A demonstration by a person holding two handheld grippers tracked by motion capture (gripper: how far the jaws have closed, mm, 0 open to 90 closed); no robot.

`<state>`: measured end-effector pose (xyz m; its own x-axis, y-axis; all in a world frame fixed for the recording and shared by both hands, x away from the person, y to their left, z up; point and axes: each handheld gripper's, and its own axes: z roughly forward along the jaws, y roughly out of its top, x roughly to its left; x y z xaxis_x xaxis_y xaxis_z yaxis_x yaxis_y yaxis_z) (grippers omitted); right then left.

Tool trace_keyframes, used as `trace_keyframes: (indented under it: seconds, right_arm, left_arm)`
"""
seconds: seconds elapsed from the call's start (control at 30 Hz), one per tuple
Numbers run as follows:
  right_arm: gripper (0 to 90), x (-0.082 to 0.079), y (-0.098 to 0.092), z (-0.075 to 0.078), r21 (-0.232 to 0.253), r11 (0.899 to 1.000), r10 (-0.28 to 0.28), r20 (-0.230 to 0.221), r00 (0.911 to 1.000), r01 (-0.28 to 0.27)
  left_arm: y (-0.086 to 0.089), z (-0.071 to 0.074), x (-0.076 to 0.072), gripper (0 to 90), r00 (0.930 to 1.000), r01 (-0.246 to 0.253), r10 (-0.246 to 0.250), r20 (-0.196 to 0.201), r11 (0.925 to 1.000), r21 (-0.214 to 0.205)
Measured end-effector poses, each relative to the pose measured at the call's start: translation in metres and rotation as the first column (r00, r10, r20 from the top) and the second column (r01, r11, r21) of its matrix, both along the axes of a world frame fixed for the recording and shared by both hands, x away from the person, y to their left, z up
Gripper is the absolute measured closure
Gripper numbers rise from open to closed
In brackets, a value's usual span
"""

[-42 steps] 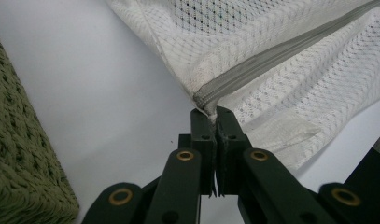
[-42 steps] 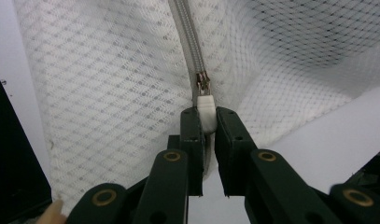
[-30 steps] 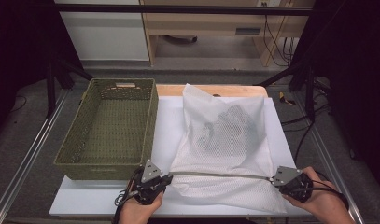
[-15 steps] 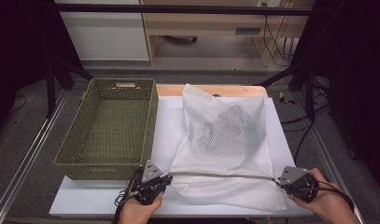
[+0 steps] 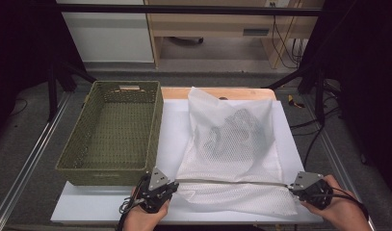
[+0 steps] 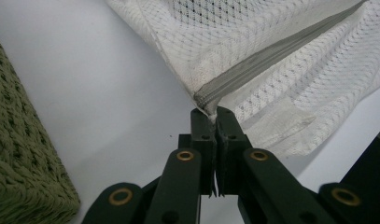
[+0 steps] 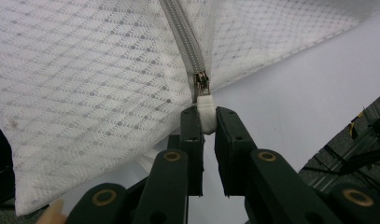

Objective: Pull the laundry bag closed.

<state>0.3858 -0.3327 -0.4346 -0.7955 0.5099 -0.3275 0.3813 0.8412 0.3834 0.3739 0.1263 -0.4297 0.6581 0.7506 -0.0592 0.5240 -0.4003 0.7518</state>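
Two grippers were shown: left gripper (image 5: 157, 192) clamped on zipper end (image 6: 207, 100) of mesh bag (image 5: 232, 144), centre frame; right gripper (image 5: 309, 187) pinched on pull tab (image 7: 206, 114), lower right. Zip judged approx. fully drawn; release remained.

white mesh bag (image 5: 232, 144), grey zipper (image 5: 232, 182), green basket (image 5: 111, 130)
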Motion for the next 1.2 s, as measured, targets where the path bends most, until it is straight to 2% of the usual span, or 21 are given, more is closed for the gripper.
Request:
trace_keyframes:
  seconds: [0.17, 0.23, 0.47, 0.67, 0.73, 0.97, 1.2]
  right_arm:
    - [81.8, 0.0, -0.002, -0.004, 0.007, 1.0, -0.008, -0.006, 0.9999, 0.008]
    - [81.8, 0.001, -0.003, -0.005, 0.012, 1.0, -0.013, -0.009, 0.9999, 0.013]
    - [81.8, 0.004, -0.007, -0.007, -0.007, 1.0, -0.025, -0.016, 0.9996, 0.025]
    - [81.8, 0.004, -0.008, -0.011, -0.005, 1.0, -0.031, -0.02, 0.9993, 0.031]
    - [81.8, 0.003, -0.009, -0.011, 0.002, 1.0, -0.028, -0.019, 0.9994, 0.028]
    - [81.8, 0.0, -0.009, -0.01, -0.004, 1.0, -0.023, -0.03, 0.9993, 0.023]
    - [81.8, -0.003, -0.008, -0.01, -0.015, 1.0, -0.02, -0.035, 0.9992, 0.02]
  left_arm:
    - [0.0, -0.002, 0.0, 88.2, 0.9999, 0.004, -0.004, -0.01, 1.0, 0.004]
    - [-0.001, -0.005, -0.001, 88.2, 0.9998, 0.011, -0.01, -0.017, 0.9998, 0.019]
    - [-0.008, -0.011, -0.005, 88.2, 0.9989, 0.032, -0.031, -0.037, 0.9984, 0.046]
    - [-0.014, -0.021, -0.005, 88.2, 0.9973, 0.045, -0.038, -0.063, 0.9926, 0.113]
    - [-0.016, -0.025, -0.004, 88.2, 0.9977, 0.042, -0.034, -0.06, 0.9896, 0.138]
    - [-0.018, -0.031, -0.002, 88.1, 0.9979, 0.039, -0.029, -0.059, 0.9817, 0.186]
    - [-0.015, -0.029, -0.002, 88.2, 0.9984, 0.032, -0.023, -0.052, 0.9822, 0.185]
